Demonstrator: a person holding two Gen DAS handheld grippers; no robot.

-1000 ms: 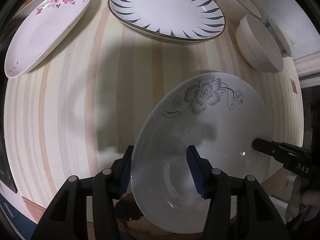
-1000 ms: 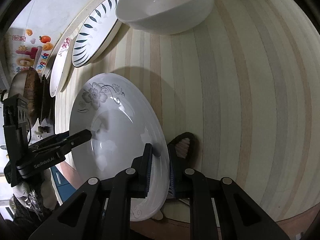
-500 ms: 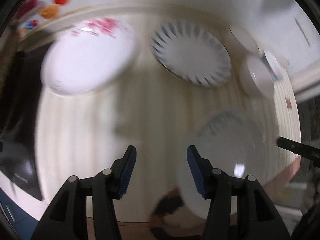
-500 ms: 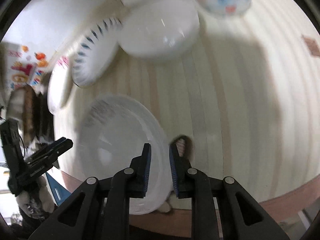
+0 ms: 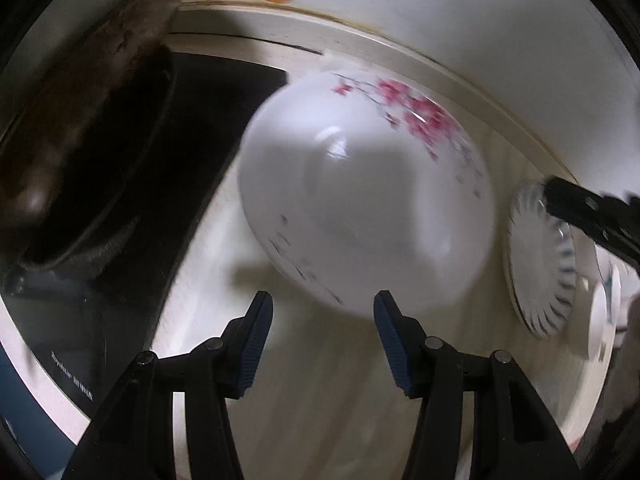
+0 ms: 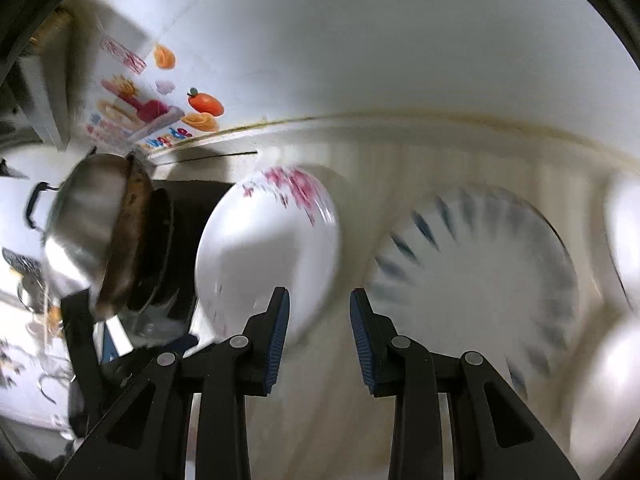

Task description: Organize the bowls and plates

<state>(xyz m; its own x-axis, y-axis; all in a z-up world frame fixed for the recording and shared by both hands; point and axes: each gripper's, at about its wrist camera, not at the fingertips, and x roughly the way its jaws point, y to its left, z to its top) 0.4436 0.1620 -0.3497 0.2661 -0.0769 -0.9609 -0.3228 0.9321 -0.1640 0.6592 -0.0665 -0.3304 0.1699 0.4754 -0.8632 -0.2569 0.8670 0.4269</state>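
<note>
A white plate with pink flowers point(image 5: 368, 200) lies on the striped counter just ahead of my open, empty left gripper point(image 5: 322, 312); it also shows in the right wrist view point(image 6: 268, 248). A white plate with blue leaf marks point(image 6: 480, 264) lies to its right, and shows at the right edge of the left wrist view point(image 5: 540, 264). My right gripper point(image 6: 318, 308) is open and empty, over the gap between the two plates. Its finger point(image 5: 592, 212) reaches in above the blue plate. Both views are blurred.
A black stove top point(image 5: 132, 208) with a dark pan point(image 5: 80, 140) lies left of the pink plate; a steel pot point(image 6: 88, 220) stands there too. White bowls point(image 6: 612, 364) sit at the far right. The white wall point(image 6: 360, 60) carries fruit stickers point(image 6: 204, 104).
Both grippers left the grey-flower plate, which is out of view. The right gripper opened. Both swung left toward the pink-flower plate and the stove.
</note>
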